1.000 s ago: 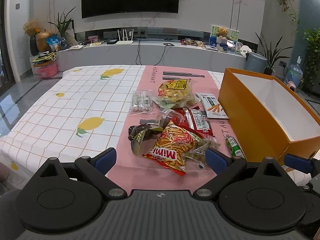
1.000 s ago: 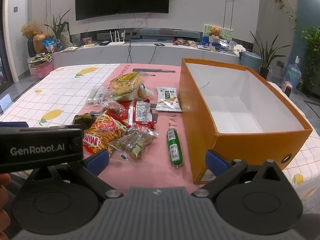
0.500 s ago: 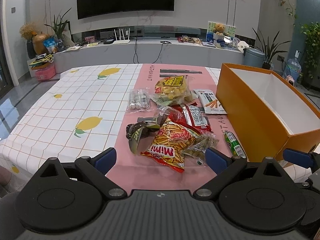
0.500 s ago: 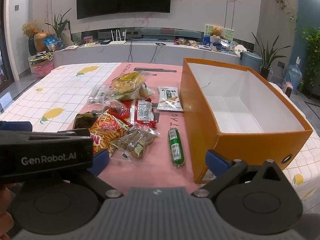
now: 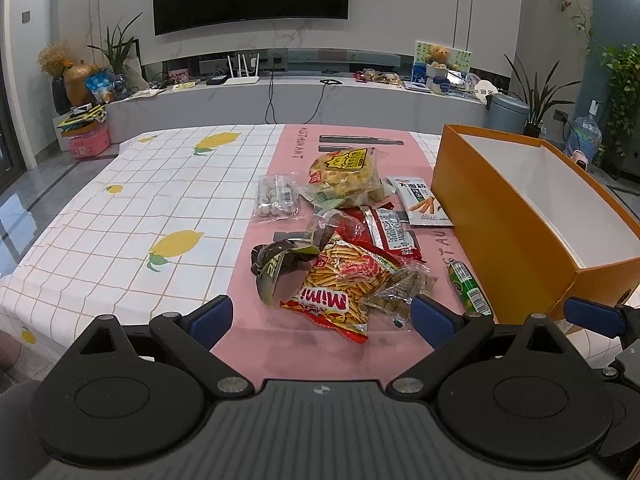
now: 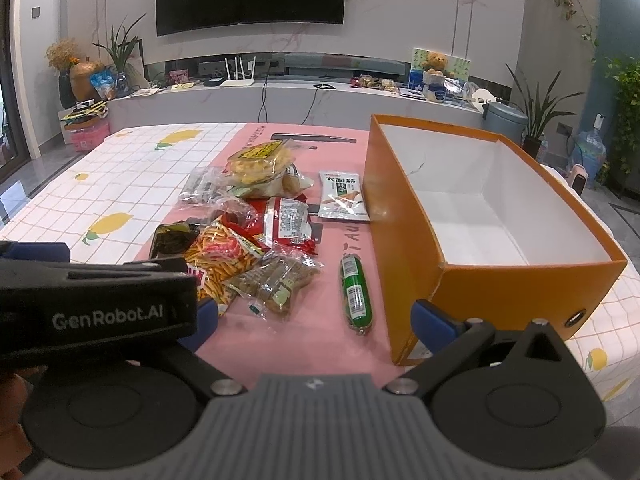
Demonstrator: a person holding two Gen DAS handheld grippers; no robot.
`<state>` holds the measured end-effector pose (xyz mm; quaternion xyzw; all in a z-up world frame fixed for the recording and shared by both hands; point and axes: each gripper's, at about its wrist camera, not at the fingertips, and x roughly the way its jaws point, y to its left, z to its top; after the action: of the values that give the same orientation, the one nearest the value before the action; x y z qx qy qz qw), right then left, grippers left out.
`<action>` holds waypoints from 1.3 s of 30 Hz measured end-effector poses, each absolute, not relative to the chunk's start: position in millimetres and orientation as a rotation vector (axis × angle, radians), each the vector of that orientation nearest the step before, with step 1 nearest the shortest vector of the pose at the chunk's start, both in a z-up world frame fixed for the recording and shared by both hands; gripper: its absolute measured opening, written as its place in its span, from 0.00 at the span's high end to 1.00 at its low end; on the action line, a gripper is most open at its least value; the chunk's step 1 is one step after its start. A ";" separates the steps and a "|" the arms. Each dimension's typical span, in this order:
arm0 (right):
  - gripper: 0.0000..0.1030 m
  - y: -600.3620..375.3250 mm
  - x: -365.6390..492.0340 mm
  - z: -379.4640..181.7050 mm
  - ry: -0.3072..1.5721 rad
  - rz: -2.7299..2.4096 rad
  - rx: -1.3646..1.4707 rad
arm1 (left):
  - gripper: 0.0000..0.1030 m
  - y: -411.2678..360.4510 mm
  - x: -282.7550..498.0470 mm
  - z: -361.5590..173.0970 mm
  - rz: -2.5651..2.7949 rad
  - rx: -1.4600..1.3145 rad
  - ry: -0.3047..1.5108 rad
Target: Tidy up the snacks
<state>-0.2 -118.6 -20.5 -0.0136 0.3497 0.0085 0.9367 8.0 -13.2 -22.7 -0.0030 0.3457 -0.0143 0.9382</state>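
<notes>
A heap of snack packets lies on the pink runner: a red Mimi chips bag [image 5: 340, 288] [image 6: 224, 256], a yellow puffs bag [image 5: 344, 172] [image 6: 258, 162], a green sausage stick [image 5: 468, 288] [image 6: 355, 292] and a white packet [image 5: 418, 200] [image 6: 343, 196]. An empty orange box [image 5: 500, 216] [image 6: 408, 216] stands to their right. My left gripper [image 5: 322, 318] hovers open just in front of the chips bag, holding nothing. Open too, my right gripper [image 6: 316, 318] hangs short of the sausage stick and the box's near corner. The left gripper's body [image 6: 92, 312] hides the heap's near left side in the right wrist view.
The table wears a white checked cloth with lemons [image 5: 140, 216]. Two dark flat strips [image 5: 360, 142] lie at the runner's far end. Behind the table runs a long low cabinet [image 5: 300, 100] under a wall television. Part of a hand [image 6: 14, 396] shows at the lower left.
Both grippers have drawn back a little from the table, so the snacks and box sit slightly farther up in view. Nothing on the table has moved.
</notes>
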 end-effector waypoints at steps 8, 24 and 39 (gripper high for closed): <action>0.03 -117.3 0.9 -21.5 0.721 0.021 -0.029 | 0.00 -12.6 8.0 -23.5 -0.022 0.007 0.708; 0.09 -115.3 -1.1 -34.0 0.608 0.056 -0.129 | 0.00 16.5 16.8 -20.6 0.034 -0.078 0.724; 0.55 -131.3 56.5 -67.3 0.774 0.080 -0.033 | 0.00 27.2 26.3 -29.2 0.071 -0.072 0.767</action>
<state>56.5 -131.3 -67.3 -0.0163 0.3771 0.0390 0.9252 26.3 27.2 -29.2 -0.0349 0.3741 0.0347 0.9261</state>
